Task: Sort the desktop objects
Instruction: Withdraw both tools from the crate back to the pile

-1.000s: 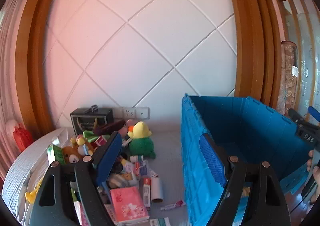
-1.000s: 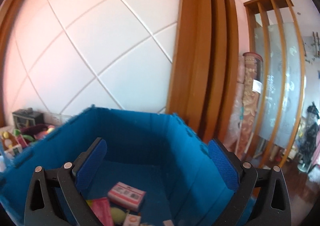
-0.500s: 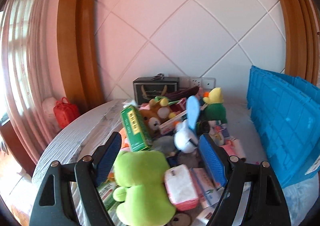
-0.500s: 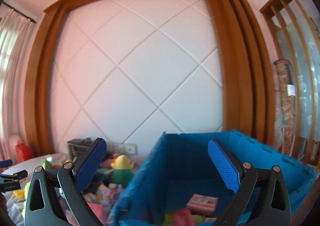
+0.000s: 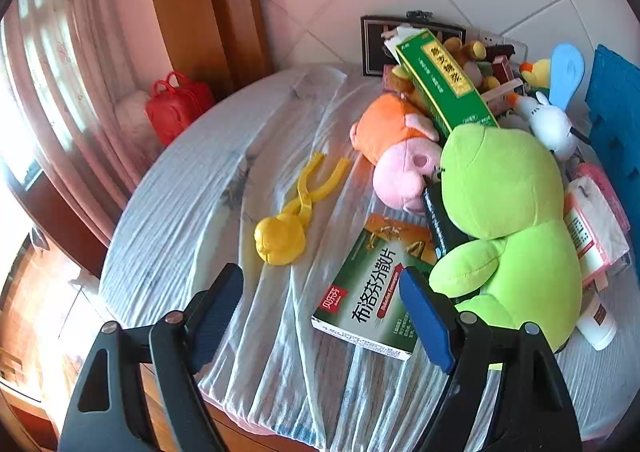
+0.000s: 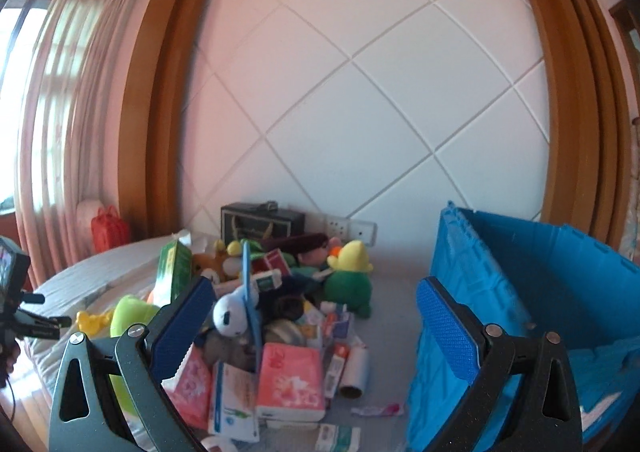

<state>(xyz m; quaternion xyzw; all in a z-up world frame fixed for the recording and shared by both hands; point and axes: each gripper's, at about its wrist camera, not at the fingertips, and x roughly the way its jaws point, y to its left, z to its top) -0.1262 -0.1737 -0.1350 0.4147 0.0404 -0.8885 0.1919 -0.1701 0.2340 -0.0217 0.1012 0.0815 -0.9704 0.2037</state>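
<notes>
The left gripper (image 5: pixel 320 304) had swung from the blue plastic crate (image 6: pixel 520 292) down to the table (image 5: pixel 192 180), released, hovering before the green cardboard medicine box (image 5: pixel 372 292) at three o'clock; the right gripper (image 6: pixel 316 324) hung empty, jaws apart.

The left claw (image 5: pixel 322 310) hangs wide open over the table (image 5: pixel 192 188), its right finger above a green medicine box (image 5: pixel 372 292) beside a green plush toy (image 5: pixel 508 224).
</notes>
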